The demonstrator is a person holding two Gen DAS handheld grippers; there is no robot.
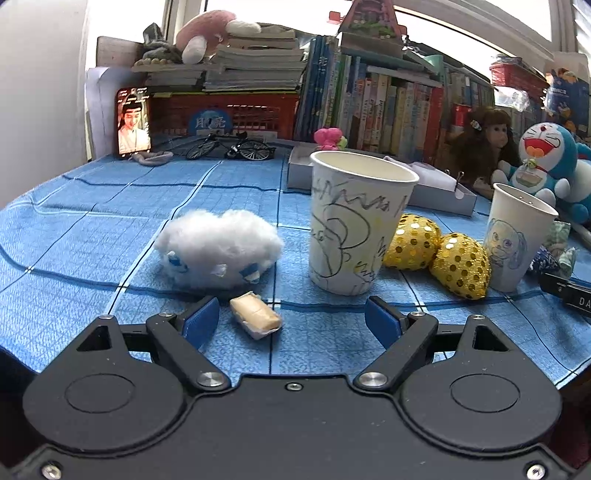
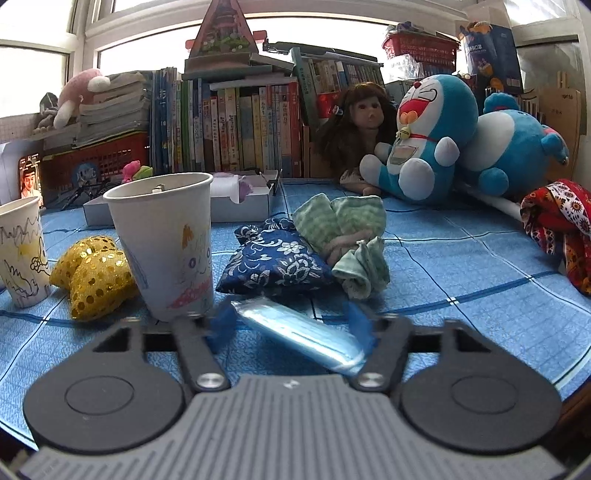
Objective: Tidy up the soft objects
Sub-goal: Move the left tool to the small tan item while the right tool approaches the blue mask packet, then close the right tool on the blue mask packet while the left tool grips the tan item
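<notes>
Right gripper [image 2: 291,325] jaws straddle the blue packet [image 2: 299,332], whose long axis runs diagonally near-right to far-left, contact unclear; left gripper [image 1: 291,317] gapes, wrapped block [image 1: 255,314] between.

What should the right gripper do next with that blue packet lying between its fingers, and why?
Probably finish closing. The blue packet lies flat on the tablecloth between the right gripper fingers, which look blurred and do not clearly press it yet. Once gripped, lift it slightly, clear of the nearby paper cup.

Home, likely a child's room: ahead, bookshelf [image 2: 236,129] of children's books, plush toys [image 2: 428,140], doll [image 2: 364,118], window [image 2: 55,22] behind; blue checked tablecloth [image 1: 92,229] underneath.
</notes>
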